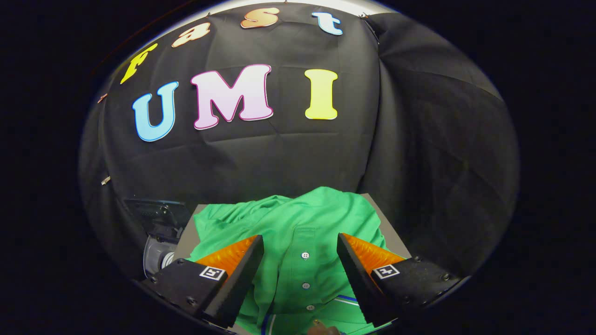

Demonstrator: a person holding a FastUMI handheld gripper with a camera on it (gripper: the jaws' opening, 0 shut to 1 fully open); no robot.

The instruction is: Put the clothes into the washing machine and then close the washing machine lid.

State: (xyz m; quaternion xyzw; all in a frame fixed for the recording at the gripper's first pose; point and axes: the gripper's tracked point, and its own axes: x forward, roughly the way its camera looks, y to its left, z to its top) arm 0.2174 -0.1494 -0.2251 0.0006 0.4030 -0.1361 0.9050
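Black cloth wall behind, grey tabletop (185,235) ahead. Green shirt (298,223) lies crumpled on the tabletop, button placket running between the fingers and on beyond them. Hand-held gripper (300,244) released, fingers wide apart over the shirt, not pressing it. Grey machine part (156,253), likely the washing machine, sits left of the left finger, beside the tabletop edge.

Gripper (300,253) spread wide above the green shirt (298,223) — button placket between its fingers.
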